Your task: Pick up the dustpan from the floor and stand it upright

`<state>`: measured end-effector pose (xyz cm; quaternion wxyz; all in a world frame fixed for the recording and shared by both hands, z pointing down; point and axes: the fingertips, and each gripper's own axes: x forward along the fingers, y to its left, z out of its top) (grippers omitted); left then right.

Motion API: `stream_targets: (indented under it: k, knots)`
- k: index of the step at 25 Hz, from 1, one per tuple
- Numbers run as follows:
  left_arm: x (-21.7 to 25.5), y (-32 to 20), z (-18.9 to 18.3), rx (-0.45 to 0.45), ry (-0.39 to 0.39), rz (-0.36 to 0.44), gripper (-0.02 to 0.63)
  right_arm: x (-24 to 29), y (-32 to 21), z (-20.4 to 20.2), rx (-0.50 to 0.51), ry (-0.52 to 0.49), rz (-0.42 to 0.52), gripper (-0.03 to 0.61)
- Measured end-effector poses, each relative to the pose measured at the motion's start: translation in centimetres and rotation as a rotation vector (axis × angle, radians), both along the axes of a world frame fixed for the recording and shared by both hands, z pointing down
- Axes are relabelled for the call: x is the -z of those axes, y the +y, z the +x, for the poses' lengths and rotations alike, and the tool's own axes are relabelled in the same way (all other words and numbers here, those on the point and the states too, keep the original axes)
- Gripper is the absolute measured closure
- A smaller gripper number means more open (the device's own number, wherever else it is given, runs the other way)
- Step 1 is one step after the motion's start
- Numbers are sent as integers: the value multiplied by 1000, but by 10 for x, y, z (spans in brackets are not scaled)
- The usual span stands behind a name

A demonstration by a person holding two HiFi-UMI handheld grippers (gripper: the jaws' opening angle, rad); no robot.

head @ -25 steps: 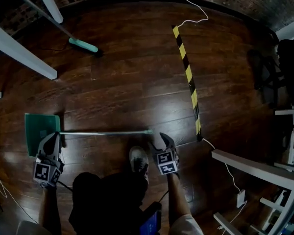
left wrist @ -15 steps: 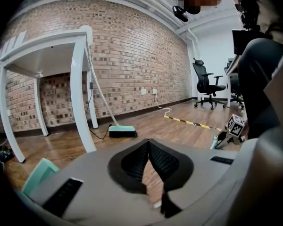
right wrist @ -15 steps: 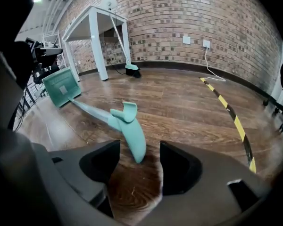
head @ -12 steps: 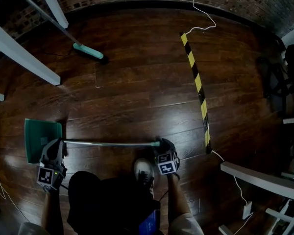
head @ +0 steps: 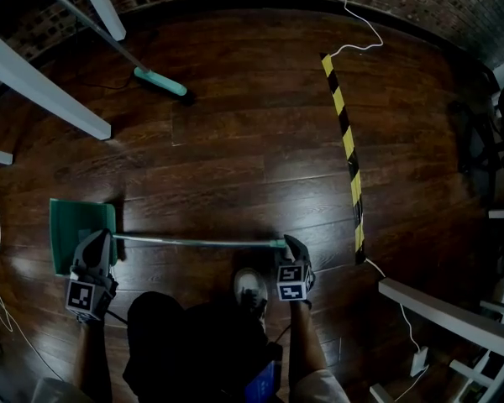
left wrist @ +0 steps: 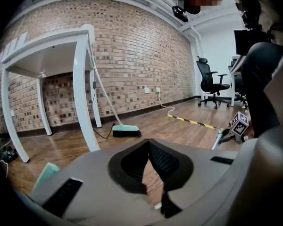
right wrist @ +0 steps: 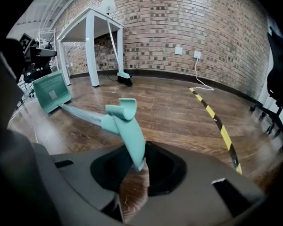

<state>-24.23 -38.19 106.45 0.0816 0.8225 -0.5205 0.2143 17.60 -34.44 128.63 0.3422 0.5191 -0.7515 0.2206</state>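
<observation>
The dustpan [head: 193, 243] looks light, stiff and long to me, so my right tool [head: 291, 243] is closing on its handle end [right wrist: 128, 128], my left tool [head: 97, 242] gaping by its scoop [head: 81, 222].

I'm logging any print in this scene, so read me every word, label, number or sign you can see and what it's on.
No text here can be read.
Label on the dustpan: white, too small and blurred to read.
Left cube, right cube: black-and-white square patterns only, no letters.
Floor tape: yellow and black stripes, no words.
</observation>
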Motion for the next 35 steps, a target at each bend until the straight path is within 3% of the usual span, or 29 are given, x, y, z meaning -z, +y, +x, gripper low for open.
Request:
stream_targets:
  k: [5,10,20,26,31,35]
  knots:
    - [55,-1,2,28,14,-14,621,76,-8,19,-121,31,44,502]
    - [126,22,-5,47,20,-22,621,161,2,42,-165,133,29,500]
    - [256,35,2,53,57,-124,621,288,21,58,-169,320,-63,499]
    - [329,28,21,15,81,-83,621,349,33,72,-219,437,-129,497]
    - [374,26,59,-54,81,-98,621,396,36,57,-217,454,-156,450]
    - [408,26,82,-80,121,-99,621,412,42,28,-125,489,-201,427]
